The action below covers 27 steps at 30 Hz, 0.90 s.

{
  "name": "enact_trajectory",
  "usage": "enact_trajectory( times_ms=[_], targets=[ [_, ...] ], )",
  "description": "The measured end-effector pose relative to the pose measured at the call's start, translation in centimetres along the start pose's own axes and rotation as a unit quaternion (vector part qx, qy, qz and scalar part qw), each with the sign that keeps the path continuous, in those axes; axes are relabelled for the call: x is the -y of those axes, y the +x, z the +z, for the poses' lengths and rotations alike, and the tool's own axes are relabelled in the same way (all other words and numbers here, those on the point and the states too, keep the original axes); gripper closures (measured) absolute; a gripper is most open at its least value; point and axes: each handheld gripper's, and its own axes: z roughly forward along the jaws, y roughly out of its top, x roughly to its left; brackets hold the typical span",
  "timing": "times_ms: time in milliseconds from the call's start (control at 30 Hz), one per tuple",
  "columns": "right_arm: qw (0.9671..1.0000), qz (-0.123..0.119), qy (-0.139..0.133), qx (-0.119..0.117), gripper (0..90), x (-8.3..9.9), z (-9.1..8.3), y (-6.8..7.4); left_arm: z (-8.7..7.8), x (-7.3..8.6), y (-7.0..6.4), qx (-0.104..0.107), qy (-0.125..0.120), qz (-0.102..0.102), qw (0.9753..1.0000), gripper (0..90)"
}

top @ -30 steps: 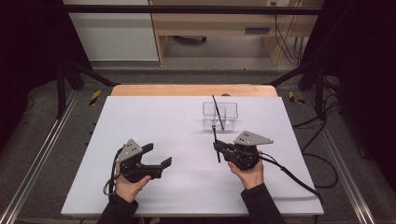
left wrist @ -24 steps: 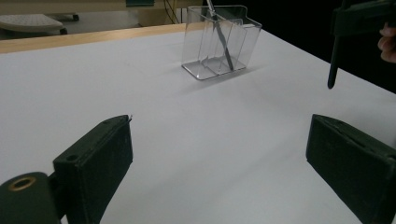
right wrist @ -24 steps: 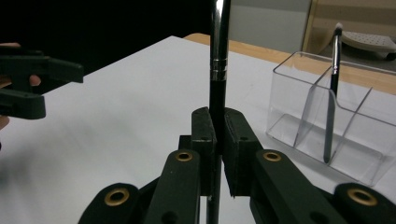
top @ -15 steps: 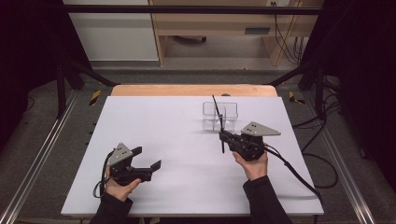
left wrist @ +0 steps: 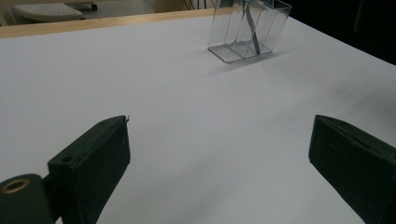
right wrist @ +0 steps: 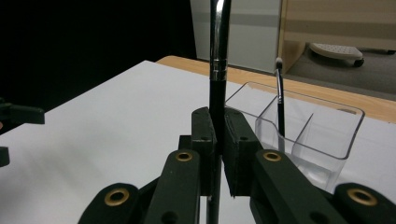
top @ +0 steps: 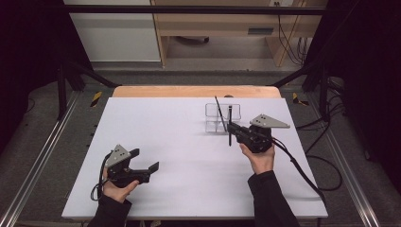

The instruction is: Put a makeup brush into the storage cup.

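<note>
My right gripper (top: 232, 129) is shut on a thin black makeup brush (top: 230, 141), held upright just in front of a clear divided organizer (top: 235, 109) at the table's back right. In the right gripper view the jaws (right wrist: 217, 127) clamp the brush handle (right wrist: 216, 91) below its silver ferrule, with the organizer (right wrist: 327, 135) close behind on the right. A second black brush (top: 218, 108) leans inside the organizer (left wrist: 268, 28). My left gripper (top: 144, 160) stands open at the near left, nothing between its fingers (left wrist: 93, 158).
A white mat (top: 179, 137) covers the table, with a wooden edge (top: 189, 91) at the back. Black frame rails run along both sides. A cable (top: 302, 170) trails from the right gripper toward the near right.
The left gripper has drawn back toward the near left. The right gripper has carried the brush away from me and to the right, up to the organizer.
</note>
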Motion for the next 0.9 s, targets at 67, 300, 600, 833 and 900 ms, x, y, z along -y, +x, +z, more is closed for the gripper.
enact_trajectory(
  times_ms=[67,300,600,833,900],
  targets=[
    [1.0,0.002,-0.001,0.003,84.4,-0.3,0.2,-0.2,0.0,0.0,0.0,0.0,0.002,0.001,1.0,4.9],
    [0.9999,0.009,-0.008,0.009,84.4,-1.3,1.0,-0.8,0.0,0.1,0.2,-0.003,0.0,-0.005,1.0,4.9],
    [0.9995,0.018,-0.015,0.023,84.4,-2.3,1.8,-1.7,-0.1,0.2,0.4,-0.005,-0.002,-0.004,1.0,4.9],
    [0.999,0.026,-0.018,0.032,84.4,-2.8,2.5,-2.5,0.0,0.2,0.4,-0.006,-0.006,-0.004,1.0,4.9],
    [0.9988,0.028,-0.02,0.034,84.4,-3.0,2.7,-2.7,0.0,0.1,0.5,-0.006,-0.006,-0.004,1.0,4.9]
  ],
)
